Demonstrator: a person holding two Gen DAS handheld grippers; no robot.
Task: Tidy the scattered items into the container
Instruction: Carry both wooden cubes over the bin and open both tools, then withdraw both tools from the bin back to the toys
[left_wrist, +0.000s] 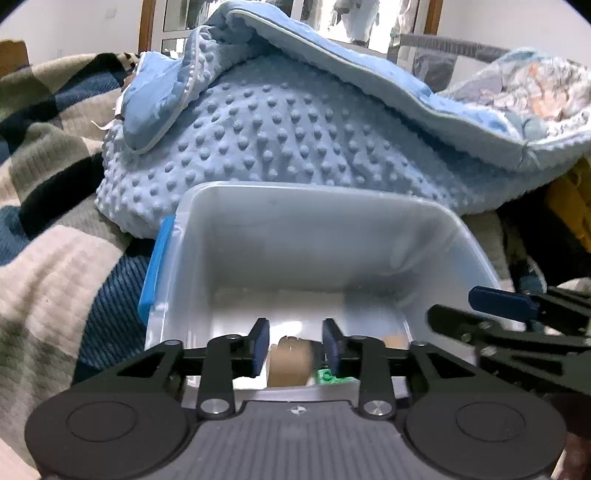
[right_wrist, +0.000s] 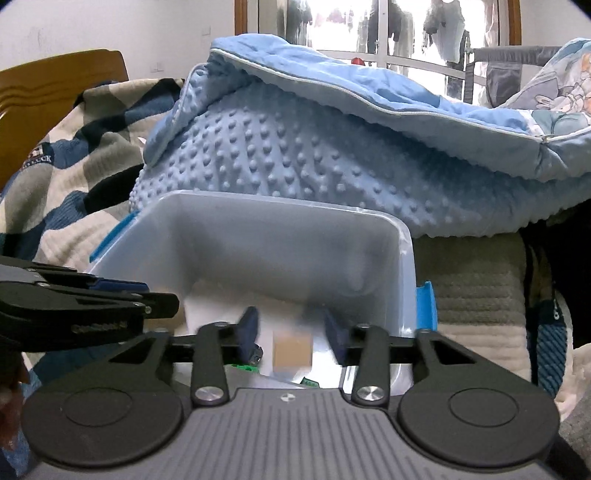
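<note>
**Desk:** Start at the jaws. What do the wrist views give?

**Photographer:** The left gripper (left_wrist: 295, 345) hangs over the near end of a clear plastic container (left_wrist: 369, 195), blue pads spread, nothing pinched. A tan roll (left_wrist: 290, 363), blurred, shows in the gap between them without touching either pad; whether it rests on the floor of the bin I cannot tell. A green piece (left_wrist: 325, 376) peeks out just beside the right-hand pad, mostly cut off by the gripper body.

**Desk:** And the other hand?

**Photographer:** The right gripper (right_wrist: 291, 332) is over the same container (right_wrist: 280, 201), also parted and holding nothing. A tan block (right_wrist: 291, 354), too smeared to name, sits in the gap, clear of both pads. Green bits (right_wrist: 243, 367) show low at the edge of the housing, half hidden. No earlier frame here, so only the stance can be told.

**Desk:** Do they see each other?

**Photographer:** Yes, each enters the other's view from the side, only partly in frame.

**Desk:** Surroundings?

**Photographer:** Blue latches (left_wrist: 155, 266) on the container's ends. It sits on a checked blanket (left_wrist: 48, 184), a dotted pale-blue quilt (left_wrist: 280, 129) heaped behind it and touching the far rim. A yellow object (left_wrist: 570, 206) at right is cut off. Windows beyond are blown out; the shapes in them are unreadable.
</note>
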